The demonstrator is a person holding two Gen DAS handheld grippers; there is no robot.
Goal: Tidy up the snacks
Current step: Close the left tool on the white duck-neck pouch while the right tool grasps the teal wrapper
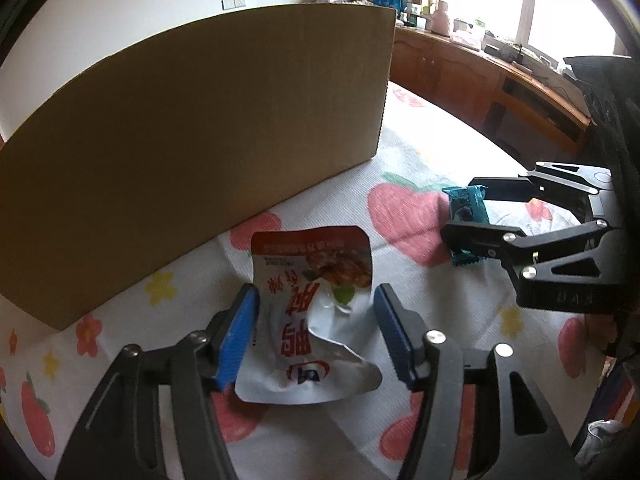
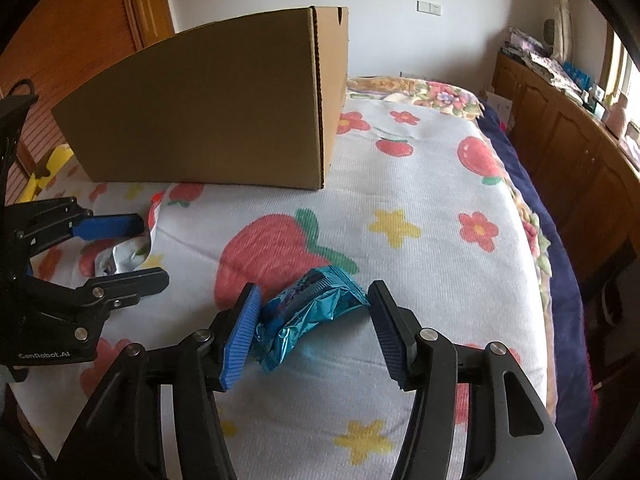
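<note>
A white and red snack pouch [image 1: 310, 312] lies on the flowered bedspread [image 1: 420, 152] between the fingers of my left gripper [image 1: 316, 332], which is open around it; the left pad touches its edge. A blue foil snack packet [image 2: 310, 312] lies between the fingers of my right gripper [image 2: 316, 332], also open, with the left pad against the packet. The right gripper [image 1: 466, 212] and blue packet [image 1: 468, 210] show at the right of the left wrist view. The left gripper [image 2: 136, 252] and pouch [image 2: 124, 258] show at the left of the right wrist view.
A large cardboard box [image 1: 192, 128] stands on the bed behind both snacks; it also shows in the right wrist view [image 2: 224, 112]. Wooden cabinets [image 2: 568, 140] with clutter run along the window side. The bed's edge [image 2: 536, 240] drops off at the right.
</note>
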